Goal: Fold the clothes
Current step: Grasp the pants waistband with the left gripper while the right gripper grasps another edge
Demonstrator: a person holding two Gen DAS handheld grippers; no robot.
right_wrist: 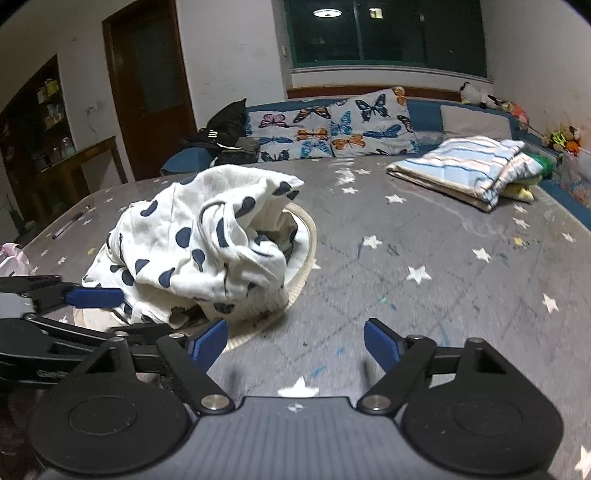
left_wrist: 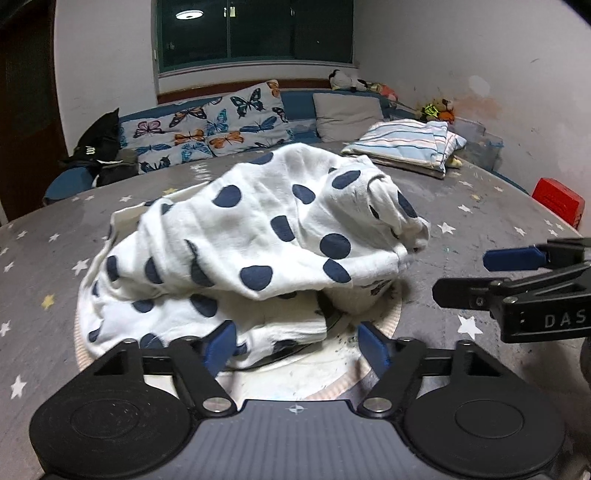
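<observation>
Lying crumpled: one polka-dot garment (left_wrist: 258, 236); two grippers, left gripper (left_wrist: 297, 345), right gripper (right_wrist: 295, 341), both released, empty.

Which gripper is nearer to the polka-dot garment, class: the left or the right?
Left. The left gripper is open right at the near edge of the polka-dot garment, one finger against the cloth. The right gripper is open beside it, over bare bedsheet.

White walls (right_wrist: 229, 55) are seen behind a bed covered by a grey star-printed sheet (right_wrist: 424, 236). A dark window (left_wrist: 255, 29) reflects a ceiling lamp; a brown door (right_wrist: 147, 85) is shut; butterfly pillows (left_wrist: 207, 125) are propped.
</observation>
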